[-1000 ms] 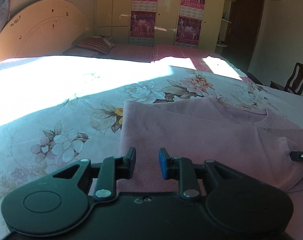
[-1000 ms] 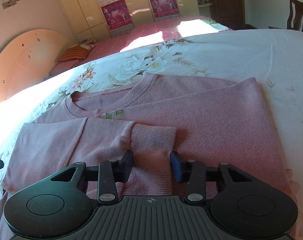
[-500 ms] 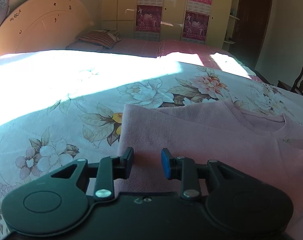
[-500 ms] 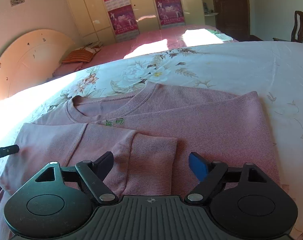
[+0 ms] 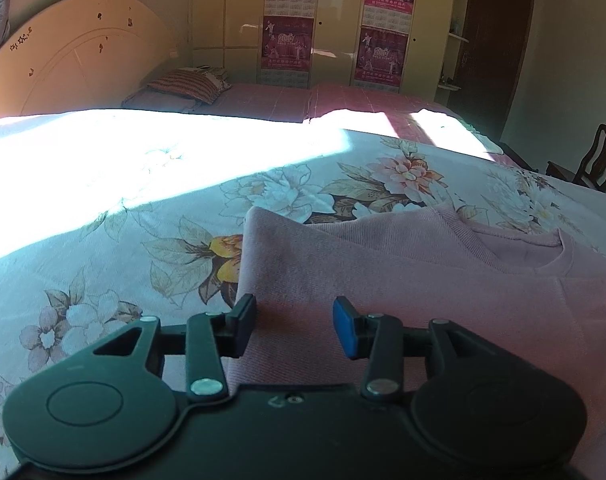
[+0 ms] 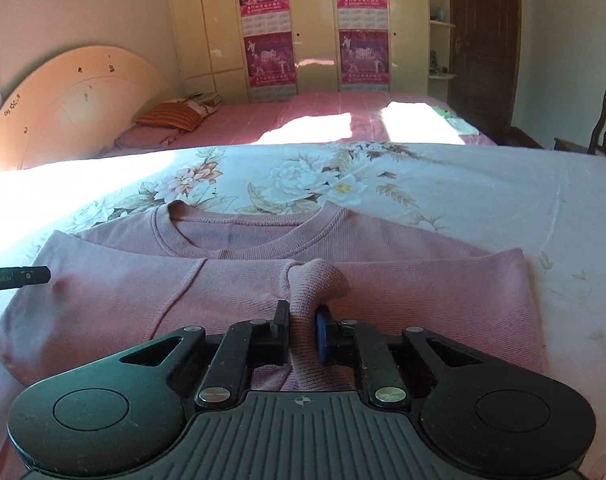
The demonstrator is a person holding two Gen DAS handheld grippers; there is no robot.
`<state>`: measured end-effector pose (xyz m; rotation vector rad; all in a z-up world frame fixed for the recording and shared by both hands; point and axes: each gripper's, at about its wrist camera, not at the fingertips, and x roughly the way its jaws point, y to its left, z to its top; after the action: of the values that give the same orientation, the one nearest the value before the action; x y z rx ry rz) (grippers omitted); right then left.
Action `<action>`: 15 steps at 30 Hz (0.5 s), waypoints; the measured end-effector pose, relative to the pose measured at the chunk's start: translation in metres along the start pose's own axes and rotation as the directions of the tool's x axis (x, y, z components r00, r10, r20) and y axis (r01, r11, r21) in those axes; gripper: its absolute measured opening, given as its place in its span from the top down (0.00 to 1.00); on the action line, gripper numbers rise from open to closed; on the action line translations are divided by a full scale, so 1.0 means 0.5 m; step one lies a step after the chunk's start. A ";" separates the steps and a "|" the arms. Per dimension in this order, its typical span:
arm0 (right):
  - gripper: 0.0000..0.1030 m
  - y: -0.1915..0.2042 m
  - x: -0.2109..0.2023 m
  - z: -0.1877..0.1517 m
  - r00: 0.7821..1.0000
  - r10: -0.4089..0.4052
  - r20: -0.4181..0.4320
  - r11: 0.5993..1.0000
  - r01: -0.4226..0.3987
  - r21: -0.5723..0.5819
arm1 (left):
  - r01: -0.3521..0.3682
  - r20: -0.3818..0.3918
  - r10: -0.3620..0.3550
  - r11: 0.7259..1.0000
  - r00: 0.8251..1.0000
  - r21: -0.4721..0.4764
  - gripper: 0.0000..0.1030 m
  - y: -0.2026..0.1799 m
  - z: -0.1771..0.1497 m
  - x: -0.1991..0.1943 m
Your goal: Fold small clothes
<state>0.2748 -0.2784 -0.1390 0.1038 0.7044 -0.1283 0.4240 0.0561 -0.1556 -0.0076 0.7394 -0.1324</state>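
Note:
A small pink sweater point(image 6: 423, 292) lies flat on the floral bedsheet point(image 6: 463, 192), neck hole toward the far side, both sleeves folded across the body. My right gripper point(image 6: 303, 330) is shut on the cuff of the sleeve point(image 6: 319, 280), which bunches up between the jaws. My left gripper point(image 5: 295, 326) is open over the sweater's left edge point(image 5: 287, 264), its jaws on either side of bare fabric and holding nothing. One left fingertip point(image 6: 19, 278) shows at the left of the right wrist view.
The floral sheet point(image 5: 143, 240) spreads wide around the sweater, with bright sunlight on its left part. A second bed with a striped pillow point(image 5: 187, 84), wardrobes with posters point(image 5: 291, 20) and a wooden chair point(image 5: 595, 156) stand beyond.
My right gripper opened wide, then closed on the sleeve cuff and gathered it up. My left gripper opened wider over the sweater's left edge.

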 end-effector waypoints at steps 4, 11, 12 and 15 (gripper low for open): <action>0.88 -0.023 0.046 -0.018 0.993 0.001 -0.119 0.999 0.004 0.044 | -0.026 -0.042 0.026 1.000 0.999 -0.009 0.55 0.014 -0.019 0.030; 0.40 -0.034 -0.018 0.005 0.999 -0.017 -0.041 0.997 0.020 0.078 | -0.019 -0.037 0.019 1.000 0.999 -0.021 0.57 0.019 -0.011 -0.021; 0.40 -0.030 -0.028 0.006 0.999 -0.008 -0.035 0.997 0.011 0.078 | -0.012 -0.027 0.012 1.000 1.000 -0.020 0.57 0.018 -0.015 -0.037; 0.41 -0.007 -0.054 0.002 0.999 0.034 -0.015 0.998 -0.033 0.044 | 0.025 -0.026 -0.025 1.000 0.999 0.001 0.57 0.006 -0.037 -0.081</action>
<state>0.2546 -0.2796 -0.1206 0.1585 0.7151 -0.1106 0.3822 0.0649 -0.1422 -0.0140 0.7658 -0.1574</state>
